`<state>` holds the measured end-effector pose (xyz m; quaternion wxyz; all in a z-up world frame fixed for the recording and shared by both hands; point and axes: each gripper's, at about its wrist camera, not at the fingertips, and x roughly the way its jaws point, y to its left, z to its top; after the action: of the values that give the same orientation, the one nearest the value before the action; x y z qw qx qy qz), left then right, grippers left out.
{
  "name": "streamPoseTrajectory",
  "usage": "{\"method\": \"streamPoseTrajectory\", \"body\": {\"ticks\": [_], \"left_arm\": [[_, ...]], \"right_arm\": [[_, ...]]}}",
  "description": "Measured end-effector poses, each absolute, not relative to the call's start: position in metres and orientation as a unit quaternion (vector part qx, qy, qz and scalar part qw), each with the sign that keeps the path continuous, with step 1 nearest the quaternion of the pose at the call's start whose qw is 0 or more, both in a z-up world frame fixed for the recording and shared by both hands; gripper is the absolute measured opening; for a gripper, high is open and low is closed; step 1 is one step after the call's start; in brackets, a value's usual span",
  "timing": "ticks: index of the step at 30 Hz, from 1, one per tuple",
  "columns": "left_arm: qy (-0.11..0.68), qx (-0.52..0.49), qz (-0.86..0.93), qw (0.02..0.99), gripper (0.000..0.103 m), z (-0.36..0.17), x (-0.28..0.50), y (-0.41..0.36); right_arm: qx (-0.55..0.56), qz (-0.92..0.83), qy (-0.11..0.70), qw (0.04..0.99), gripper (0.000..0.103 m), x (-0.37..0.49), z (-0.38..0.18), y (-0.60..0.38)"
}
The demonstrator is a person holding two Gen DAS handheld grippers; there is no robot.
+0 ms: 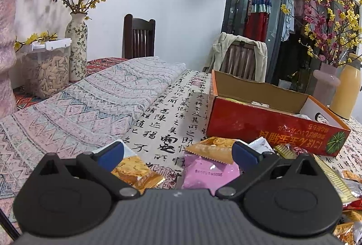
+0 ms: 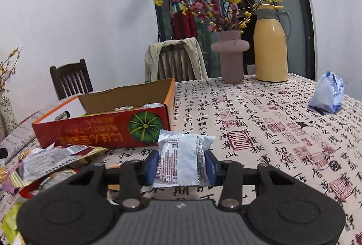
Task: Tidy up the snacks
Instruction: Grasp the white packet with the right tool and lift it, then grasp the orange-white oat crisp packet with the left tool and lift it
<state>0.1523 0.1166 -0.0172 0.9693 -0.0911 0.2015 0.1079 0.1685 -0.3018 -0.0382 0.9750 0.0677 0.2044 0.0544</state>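
Observation:
In the right wrist view my right gripper (image 2: pixel 182 164) is shut on a silver-white snack packet (image 2: pixel 181 160), lifted above the calligraphy tablecloth. The open red cardboard box (image 2: pixel 101 132) with a green pumpkin print stands just ahead to the left, with a few packets inside. A heap of loose snack packets (image 2: pixel 45 163) lies at the lower left. In the left wrist view my left gripper (image 1: pixel 178 154) stands open over a pink packet (image 1: pixel 210 173) and an orange packet (image 1: pixel 135 171), touching neither. The same red box (image 1: pixel 260 123) sits ahead to the right.
A pink vase (image 2: pixel 230 57) with flowering branches and a yellow thermos (image 2: pixel 270 43) stand at the table's far side. A blue-white bag (image 2: pixel 328 93) lies far right. A folded patterned cloth (image 1: pixel 90 104), a clear container of seeds (image 1: pixel 47 71) and a floral vase (image 1: pixel 78 48) sit left. Chairs stand behind.

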Motion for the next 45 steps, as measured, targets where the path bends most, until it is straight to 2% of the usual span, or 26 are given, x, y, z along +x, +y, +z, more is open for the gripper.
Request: {"method": "streamPoseTrajectory", "body": {"ticks": [14,29,38,45], "left_arm": [[0.253,-0.063,0.156,0.953,0.103,0.010,0.148,0.147],[0.380,-0.105,0.249,0.885,0.103,-0.024,0.202,0.172],[0.363,-0.096,0.283,0.882,0.103,-0.031,0.198,0.165],[0.389,-0.094,0.264,0.878,0.101,-0.025,0.193,0.160]], "right_arm": [[0.088,0.066,0.198,0.974,0.043,0.165,-0.046,-0.305],[0.096,0.068,0.195,0.974,0.043,0.164,-0.046,-0.306],[0.102,0.077,0.188,0.974,0.043,0.162,-0.047,-0.307],[0.105,0.082,0.185,0.974,0.044,0.161,-0.046,-0.308]]}}
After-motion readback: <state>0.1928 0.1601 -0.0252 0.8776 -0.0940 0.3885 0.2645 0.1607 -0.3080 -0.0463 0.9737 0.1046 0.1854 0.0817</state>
